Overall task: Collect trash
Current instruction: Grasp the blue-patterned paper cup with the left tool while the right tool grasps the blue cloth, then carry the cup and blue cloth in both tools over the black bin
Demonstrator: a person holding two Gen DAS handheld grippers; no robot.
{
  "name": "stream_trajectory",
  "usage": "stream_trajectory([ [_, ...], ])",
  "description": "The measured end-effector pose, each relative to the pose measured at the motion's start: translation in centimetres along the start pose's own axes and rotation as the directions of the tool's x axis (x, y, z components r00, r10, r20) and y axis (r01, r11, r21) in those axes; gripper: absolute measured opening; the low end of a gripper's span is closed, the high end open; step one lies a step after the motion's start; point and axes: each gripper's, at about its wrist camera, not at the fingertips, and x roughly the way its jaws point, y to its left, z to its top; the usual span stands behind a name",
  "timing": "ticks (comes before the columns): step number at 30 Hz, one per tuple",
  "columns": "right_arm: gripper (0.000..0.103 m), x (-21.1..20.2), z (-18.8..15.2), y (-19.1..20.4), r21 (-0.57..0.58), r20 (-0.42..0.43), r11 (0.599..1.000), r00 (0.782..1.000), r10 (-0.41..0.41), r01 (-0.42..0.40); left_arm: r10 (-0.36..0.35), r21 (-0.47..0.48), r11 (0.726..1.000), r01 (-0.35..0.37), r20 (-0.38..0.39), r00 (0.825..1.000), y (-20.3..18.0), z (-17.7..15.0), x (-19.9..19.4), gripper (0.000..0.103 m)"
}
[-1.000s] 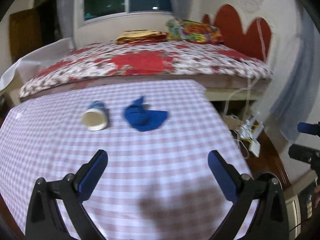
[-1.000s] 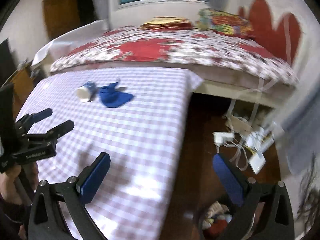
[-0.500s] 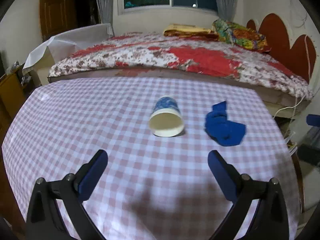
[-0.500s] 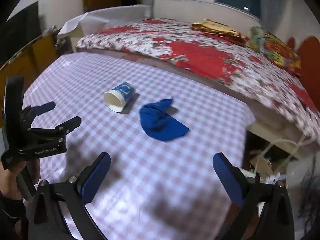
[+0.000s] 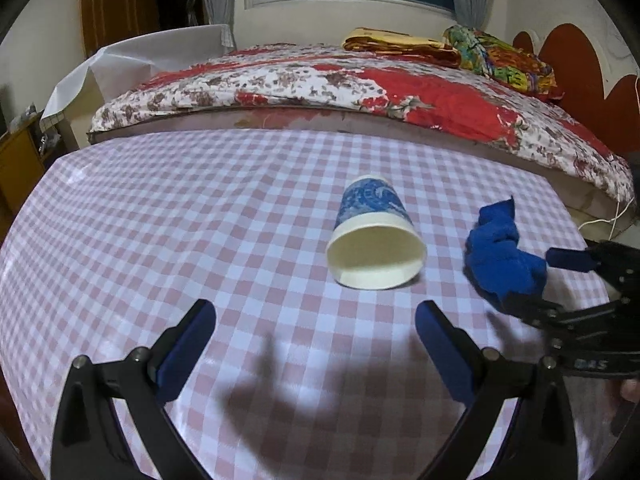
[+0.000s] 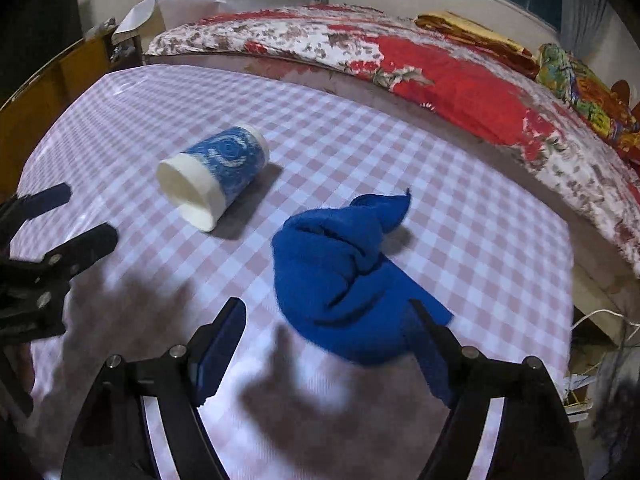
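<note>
— Pink-and-white checked cloth covers the tabletop [image 5: 160, 216], a bed [image 5: 400, 92] with a red floral quilt behind it. How do the jaws stand?

— The right gripper [image 6: 324, 344] has just been narrowing, still apart, flat blue pads either side of the near edge of a crumpled blue cloth [image 6: 344, 276], not pressing it. The left gripper [image 5: 316, 344] is spread wide over bare cloth.

— And the paper cup [image 5: 374, 240]?

— On its side, a tapered cylinder with blue swirls and a cream rim, mouth toward the left gripper, just beside the soft cloth.
</note>
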Motion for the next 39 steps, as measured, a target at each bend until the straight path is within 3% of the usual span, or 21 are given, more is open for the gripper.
stream_trajectory([
  [2, 0.081, 1.4, 0.5, -0.4, 0.017, -0.005, 1.0, 1.0, 0.01, -0.01, -0.012, -0.004, 1.0, 0.012, -0.009, 1.0, -0.4, 0.2, 0.6, 0.1],
  [5, 0.026, 2.9, 0.8, -1.5, 0.042, -0.022, 0.999, 1.0, 0.004, -0.004, -0.026, 0.001, 1.0, 0.026, -0.006, 1.0, -1.2, 0.5, 1.2, 0.1],
  [10, 0.026, 3.0, 1.3, -4.0, 0.086, 0.0, 0.996, 1.0, -0.024, 0.023, -0.035, 0.01, 0.999, 0.035, 0.013, 0.999, -2.7, 1.5, 2.5, 0.1],
  [14, 0.026, 2.8, 1.1, -4.8, 0.09, 0.01, 0.996, 1.0, -0.025, 0.024, -0.044, 0.007, 0.999, 0.044, -0.013, 0.999, -3.4, 2.4, 4.7, 0.1],
  [20, 0.026, 2.6, 0.4, -5.5, 0.108, 0.013, 0.994, 1.0, -0.021, 0.019, -0.008, 0.03, 1.0, 0.009, -0.034, 0.999, -3.3, 3.2, 6.8, 0.1],
  [21, 0.026, 2.5, 0.4, -5.5, 0.112, 0.015, 0.994, 1.0, -0.02, 0.019, -0.011, 0.034, 0.999, 0.012, -0.031, 0.999, -3.3, 3.2, 6.8, 0.094],
  [22, 0.026, 2.4, 0.3, -5.6, 0.114, 0.015, 0.993, 1.0, -0.019, 0.018, -0.028, 0.05, 0.998, 0.029, -0.032, 0.999, -3.4, 3.2, 6.8, 0.077],
  [23, 0.026, 2.2, 0.3, -5.6, 0.116, 0.019, 0.993, 1.0, -0.018, 0.016, -0.033, 0.062, 0.997, 0.036, -0.041, 0.999, -3.5, 3.1, 6.9, 0.072],
  [30, 0.024, -0.4, -0.4, -5.3, 0.118, 0.051, 0.993, 0.999, -0.016, 0.01, -0.087, 0.113, 0.99, 0.087, -0.005, 0.996, -4.7, 2.6, 4.2, 0.061],
  [39, 0.023, -7.8, -3.3, -5.9, 0.138, 0.123, 0.99, 0.992, -0.023, 0.006, -0.145, 0.141, 0.98, 0.138, 0.043, 0.988, -6.7, 1.0, -2.0, 0.061],
])
